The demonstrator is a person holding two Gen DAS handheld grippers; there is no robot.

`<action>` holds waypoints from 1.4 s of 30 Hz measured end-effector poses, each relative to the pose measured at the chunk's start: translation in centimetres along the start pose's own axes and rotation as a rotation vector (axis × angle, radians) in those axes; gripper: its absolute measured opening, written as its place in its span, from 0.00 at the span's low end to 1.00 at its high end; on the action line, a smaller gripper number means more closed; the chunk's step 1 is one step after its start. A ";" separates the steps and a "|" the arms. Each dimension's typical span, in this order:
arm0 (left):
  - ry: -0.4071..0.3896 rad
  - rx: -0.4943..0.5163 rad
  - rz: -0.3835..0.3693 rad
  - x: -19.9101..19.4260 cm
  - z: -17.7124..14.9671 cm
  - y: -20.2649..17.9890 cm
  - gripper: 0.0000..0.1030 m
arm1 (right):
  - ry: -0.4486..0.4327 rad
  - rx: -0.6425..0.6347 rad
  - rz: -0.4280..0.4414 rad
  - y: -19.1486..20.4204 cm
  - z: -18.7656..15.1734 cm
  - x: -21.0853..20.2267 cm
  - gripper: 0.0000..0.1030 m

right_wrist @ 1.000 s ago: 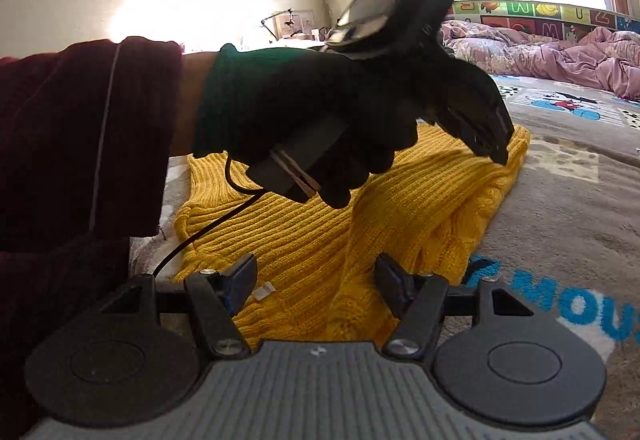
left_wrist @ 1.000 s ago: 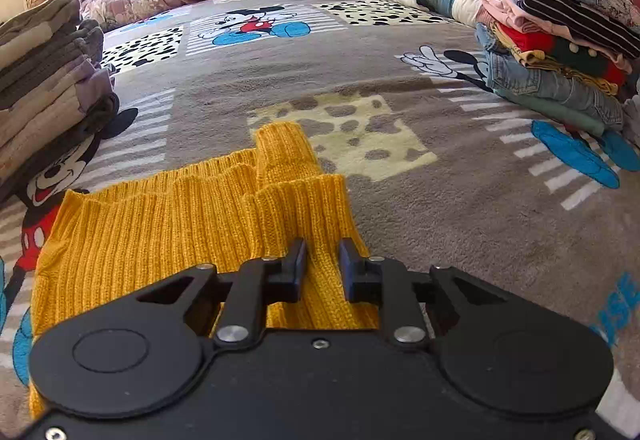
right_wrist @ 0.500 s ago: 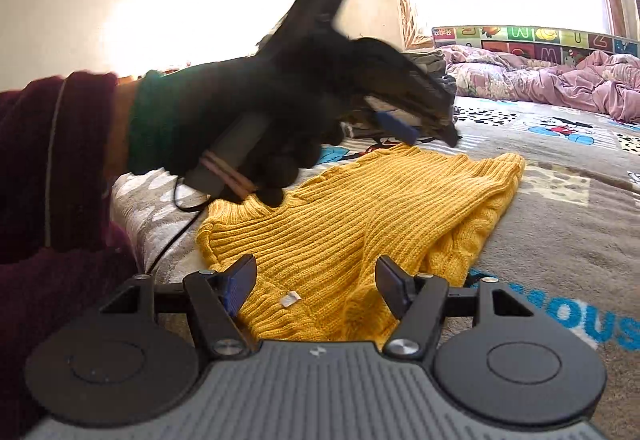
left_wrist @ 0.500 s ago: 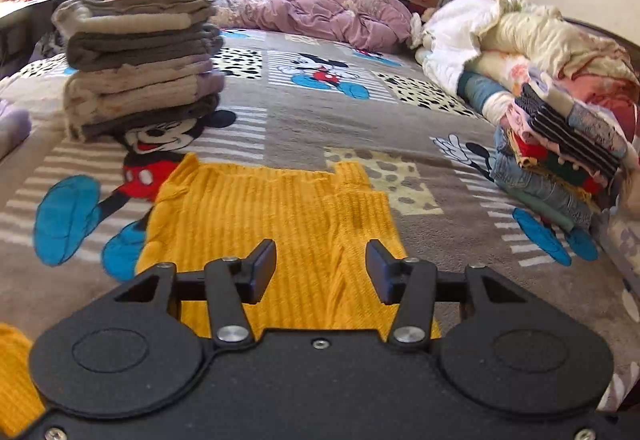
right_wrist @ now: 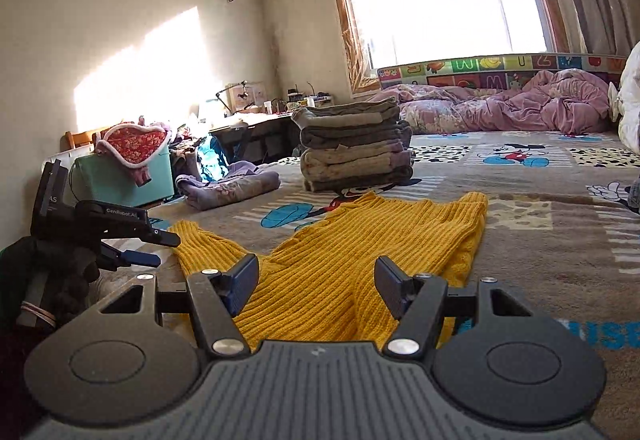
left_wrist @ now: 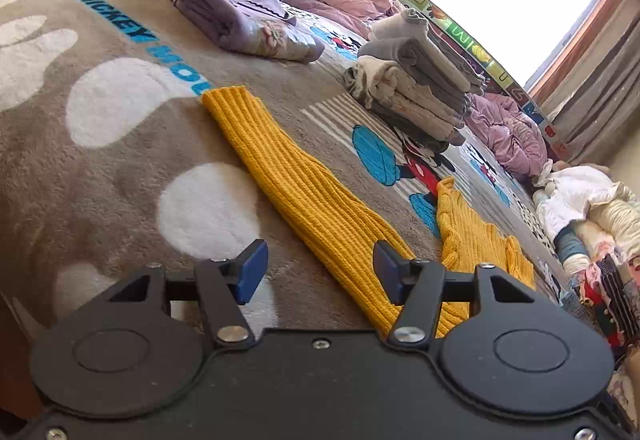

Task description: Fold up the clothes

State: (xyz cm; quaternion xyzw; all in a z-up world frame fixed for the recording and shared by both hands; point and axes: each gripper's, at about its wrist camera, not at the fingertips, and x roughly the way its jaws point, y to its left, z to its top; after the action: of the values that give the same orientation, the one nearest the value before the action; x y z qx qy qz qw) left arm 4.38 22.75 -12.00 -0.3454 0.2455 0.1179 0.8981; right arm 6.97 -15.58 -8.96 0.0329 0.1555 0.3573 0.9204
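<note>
Here, in the left wrist view, the left gripper is hanging with its jaws spread wide and nothing between them, low over the blanket. The yellow sweater is lying flat on that blanket, and its sleeve is stretching away from the body toward the blue lettering; the right-hand finger is sitting over the sleeve's near end. A stack of folded clothes is standing beyond the sweater.

In the right wrist view, the right gripper is likewise gaping, holding nothing, just over the sweater's near edge. The left gripper is hovering beside the sleeve, left of the sweater
</note>
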 end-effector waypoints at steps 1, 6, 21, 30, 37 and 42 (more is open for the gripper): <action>0.000 -0.025 -0.007 0.0 0.2 0.7 0.55 | 0.013 -0.016 0.006 0.6 -0.1 0.3 0.63; -0.011 -0.151 -0.065 1.5 1.4 3.0 0.55 | 0.060 -0.082 0.015 2.8 -0.7 0.7 0.63; -0.057 0.006 -0.250 4.1 2.4 -5.0 0.10 | -0.004 0.229 0.018 -2.8 -1.4 0.3 0.63; -0.049 0.434 -0.443 3.3 -4.8 -18.1 0.07 | -0.119 0.513 0.103 -6.9 -1.8 -1.0 0.63; 0.047 0.665 -0.514 4.8 -11.2 -23.8 0.06 | -0.166 0.812 0.114 -11.2 -4.3 -1.3 0.64; 0.143 0.834 -0.550 5.4 -15.1 -25.2 0.06 | -0.198 0.970 0.095 -13.6 -6.1 -1.1 0.64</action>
State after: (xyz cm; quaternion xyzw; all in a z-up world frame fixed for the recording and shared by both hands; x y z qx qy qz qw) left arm 13.14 -5.76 -10.34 -0.0161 0.2325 -0.2552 0.9384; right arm 13.09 -26.69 -16.75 0.4985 0.2139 0.2805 0.7919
